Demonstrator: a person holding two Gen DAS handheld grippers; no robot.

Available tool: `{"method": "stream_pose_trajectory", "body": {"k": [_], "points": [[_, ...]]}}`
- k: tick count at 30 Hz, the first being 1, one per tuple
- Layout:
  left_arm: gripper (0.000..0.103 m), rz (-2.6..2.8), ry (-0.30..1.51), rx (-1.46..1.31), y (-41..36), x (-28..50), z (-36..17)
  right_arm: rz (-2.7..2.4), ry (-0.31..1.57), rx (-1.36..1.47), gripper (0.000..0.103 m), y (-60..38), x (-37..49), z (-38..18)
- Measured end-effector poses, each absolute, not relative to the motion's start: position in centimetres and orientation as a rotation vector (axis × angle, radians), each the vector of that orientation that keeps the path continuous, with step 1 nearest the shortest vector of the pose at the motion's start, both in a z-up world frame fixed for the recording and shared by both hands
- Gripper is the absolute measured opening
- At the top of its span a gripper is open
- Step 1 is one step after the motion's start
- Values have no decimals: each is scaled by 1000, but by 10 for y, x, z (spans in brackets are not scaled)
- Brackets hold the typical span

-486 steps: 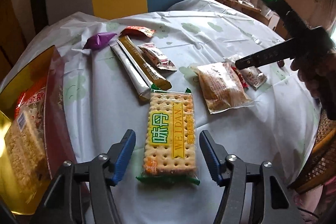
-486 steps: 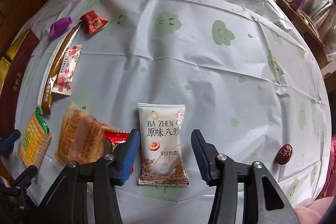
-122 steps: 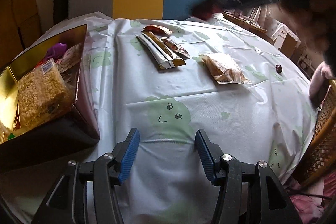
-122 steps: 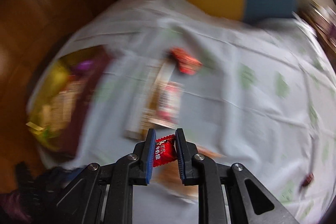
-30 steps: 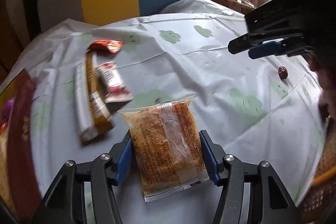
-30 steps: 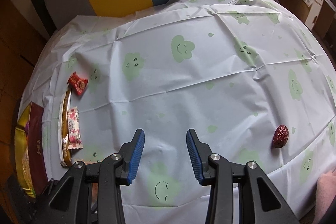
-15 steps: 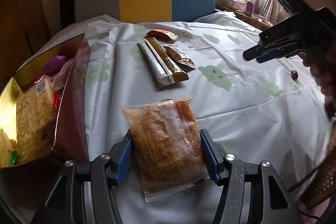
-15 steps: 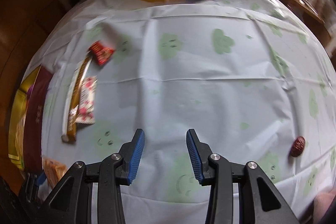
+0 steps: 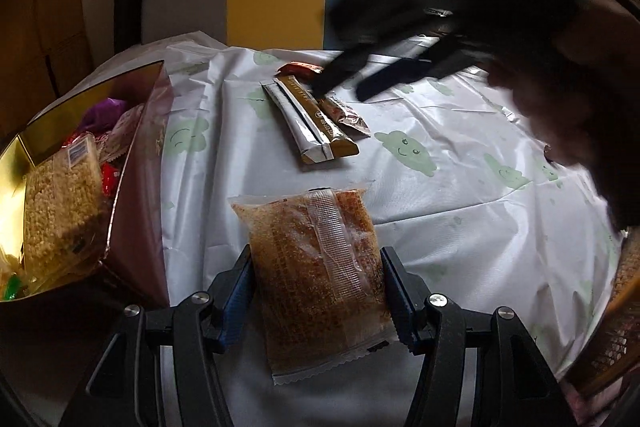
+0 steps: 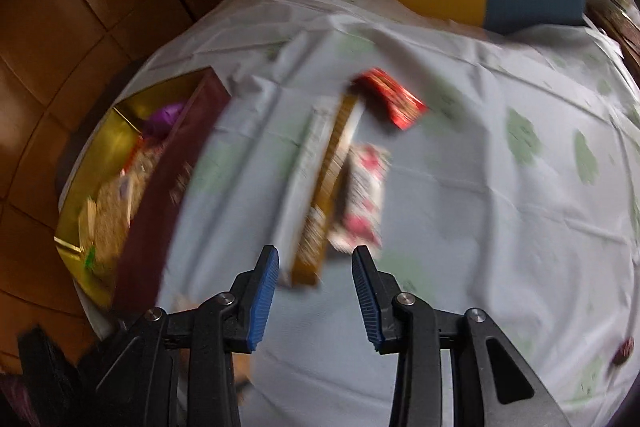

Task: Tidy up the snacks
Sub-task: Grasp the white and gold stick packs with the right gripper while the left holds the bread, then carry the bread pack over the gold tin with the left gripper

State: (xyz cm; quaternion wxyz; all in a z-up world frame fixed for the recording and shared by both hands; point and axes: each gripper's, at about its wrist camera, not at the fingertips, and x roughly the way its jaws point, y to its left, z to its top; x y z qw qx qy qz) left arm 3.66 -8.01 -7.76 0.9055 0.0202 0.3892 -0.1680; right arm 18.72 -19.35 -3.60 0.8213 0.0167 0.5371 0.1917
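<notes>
Left wrist view: left gripper (image 9: 316, 287) clamps a clear cake packet (image 9: 316, 267) across its sides, near the gold box (image 9: 136, 163). Packet is likely light, soft, crushable. Right gripper (image 10: 314, 285), empty, jaws closing, hovers above stick sachets (image 10: 324, 195).

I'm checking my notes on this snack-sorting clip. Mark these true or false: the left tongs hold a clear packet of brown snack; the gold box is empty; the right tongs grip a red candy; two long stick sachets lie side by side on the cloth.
1. Left tongs hold the clear brown snack packet: true.
2. The gold box is empty: false, it already holds several snacks.
3. Right tongs grip a red candy: false, nothing is between them as they close; the red wrapper lies on the cloth.
4. Two stick sachets lie side by side: true.
</notes>
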Motion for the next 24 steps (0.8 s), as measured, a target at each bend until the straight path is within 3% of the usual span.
{"method": "stream_pose_trajectory", "body": {"k": [10, 14, 16, 24], "points": [[60, -357, 790, 31, -75, 35, -80, 283, 1218, -78, 41, -148, 243, -71], [60, -356, 784, 35, -76, 33, -81, 301, 1186, -163, 32, -142, 239, -73], [60, -356, 783, 37, -76, 33, -81, 314, 1187, -210, 25, -139, 234, -70], [60, -350, 782, 47, -77, 35, -82, 364, 1059, -242, 25, -164, 183, -20]]}}
